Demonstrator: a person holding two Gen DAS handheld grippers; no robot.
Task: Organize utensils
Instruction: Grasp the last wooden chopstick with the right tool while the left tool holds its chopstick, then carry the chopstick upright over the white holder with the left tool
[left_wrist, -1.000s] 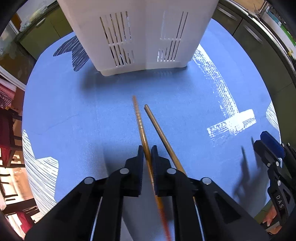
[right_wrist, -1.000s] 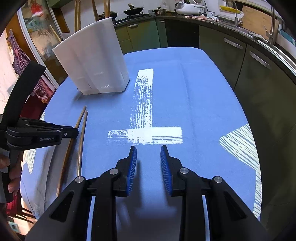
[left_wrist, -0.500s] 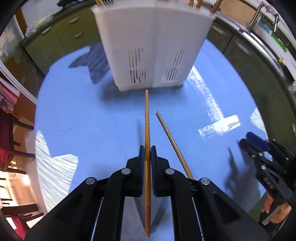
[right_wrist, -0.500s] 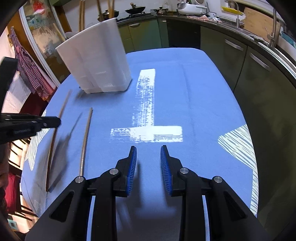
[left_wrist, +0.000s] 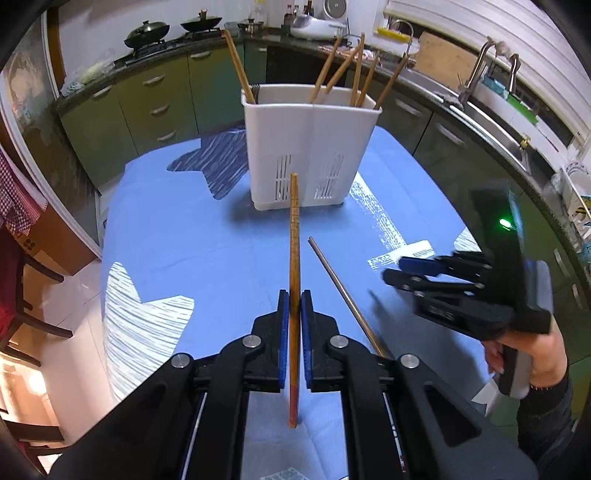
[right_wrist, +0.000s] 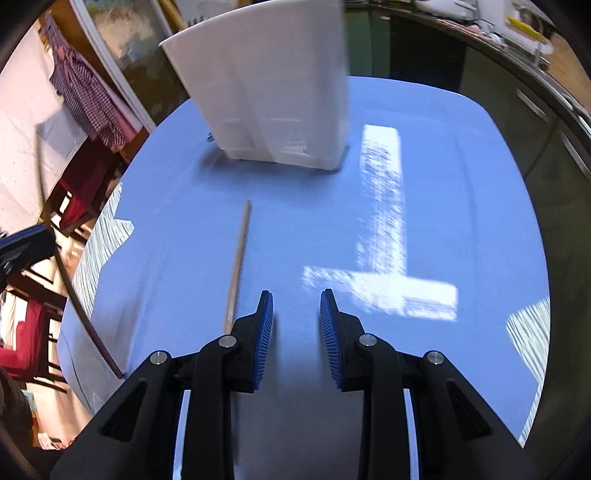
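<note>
My left gripper (left_wrist: 294, 295) is shut on a wooden chopstick (left_wrist: 294, 236) and holds it above the blue table, pointing at the white utensil holder (left_wrist: 308, 147), which has several chopsticks standing in it. A second chopstick (left_wrist: 343, 291) lies on the cloth just right of my left gripper; it also shows in the right wrist view (right_wrist: 238, 266). My right gripper (right_wrist: 296, 295) is open and empty, low over the cloth right of that chopstick; it appears in the left wrist view (left_wrist: 402, 271). The holder (right_wrist: 266, 81) stands ahead of it. The held chopstick (right_wrist: 70, 280) shows at far left.
The table carries a blue cloth with white patterns (right_wrist: 384, 229). Green kitchen cabinets (left_wrist: 147, 103) and a counter with a sink (left_wrist: 491, 85) ring the table. Chairs (right_wrist: 33, 332) stand off the table's left edge.
My left gripper has lifted the chopstick off the table and levelled it toward the holder. My right gripper has moved forward and left, closer to the lying chopstick.
</note>
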